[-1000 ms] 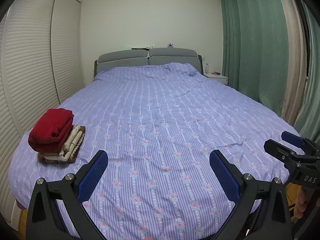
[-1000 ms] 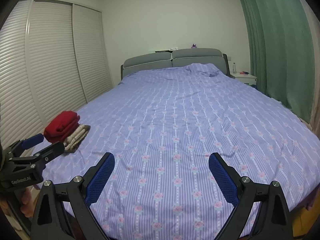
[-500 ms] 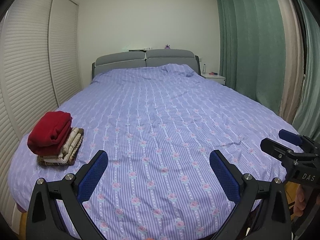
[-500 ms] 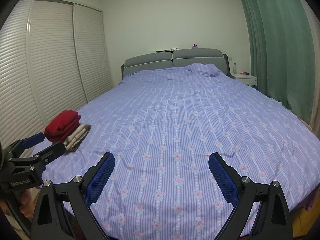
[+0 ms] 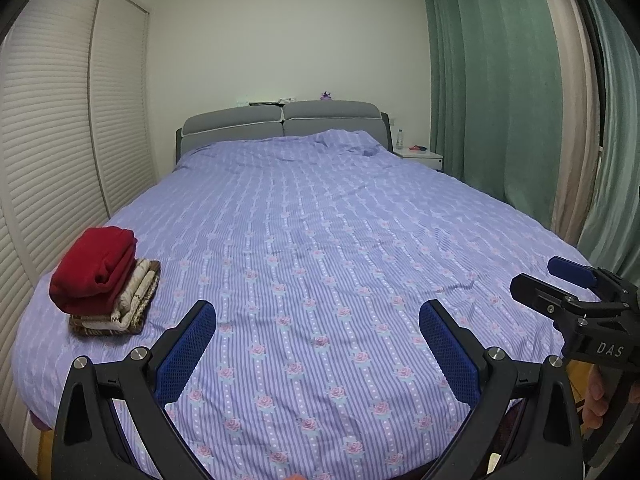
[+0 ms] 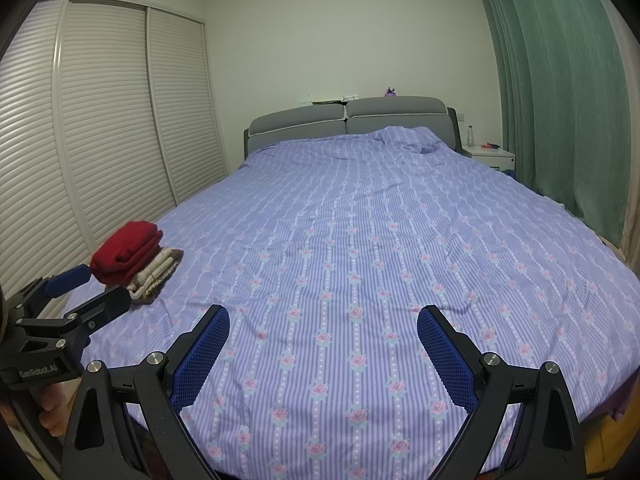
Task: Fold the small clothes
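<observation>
While I hold both tools over the foot of the bed (image 5: 320, 240), my left hand-held gripper (image 5: 318, 344) and my right hand-held gripper (image 6: 323, 352) each have their blue pads spread wide apart, gripping nothing. The only clothes I can see are a folded stack (image 5: 116, 312) near the bed's left edge, with a red garment (image 5: 94, 270) on top of patterned beige and brown pieces. They look soft, light and limp, so I judge they would sag if pinched in the middle; I would take an edge or corner. No unfolded garment shows on the cover.
</observation>
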`<state>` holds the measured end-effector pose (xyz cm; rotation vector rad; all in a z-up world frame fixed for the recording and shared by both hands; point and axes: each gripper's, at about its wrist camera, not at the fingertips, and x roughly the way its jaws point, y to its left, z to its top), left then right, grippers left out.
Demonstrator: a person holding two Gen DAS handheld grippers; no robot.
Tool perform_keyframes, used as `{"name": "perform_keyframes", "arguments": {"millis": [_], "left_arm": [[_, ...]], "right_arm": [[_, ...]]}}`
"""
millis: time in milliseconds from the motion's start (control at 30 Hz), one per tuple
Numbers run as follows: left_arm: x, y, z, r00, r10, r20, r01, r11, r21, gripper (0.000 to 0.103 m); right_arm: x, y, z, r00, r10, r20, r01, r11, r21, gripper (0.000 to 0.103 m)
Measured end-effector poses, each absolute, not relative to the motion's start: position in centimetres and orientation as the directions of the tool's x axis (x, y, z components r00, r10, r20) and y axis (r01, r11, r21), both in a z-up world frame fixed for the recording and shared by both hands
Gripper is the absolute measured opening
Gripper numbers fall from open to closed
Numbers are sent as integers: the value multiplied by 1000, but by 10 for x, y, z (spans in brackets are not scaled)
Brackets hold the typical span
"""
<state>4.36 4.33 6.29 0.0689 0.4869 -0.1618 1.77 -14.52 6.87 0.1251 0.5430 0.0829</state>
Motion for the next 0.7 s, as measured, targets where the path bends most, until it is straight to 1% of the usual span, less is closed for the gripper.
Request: {"name": "perform_keyframes", "arguments": {"millis": [700], "left_arm": [[46, 42, 62, 864, -130, -487, 165, 986, 29, 103]], "right_arm": [[16, -145, 71, 852, 110, -511, -45, 989, 138, 95]]}}
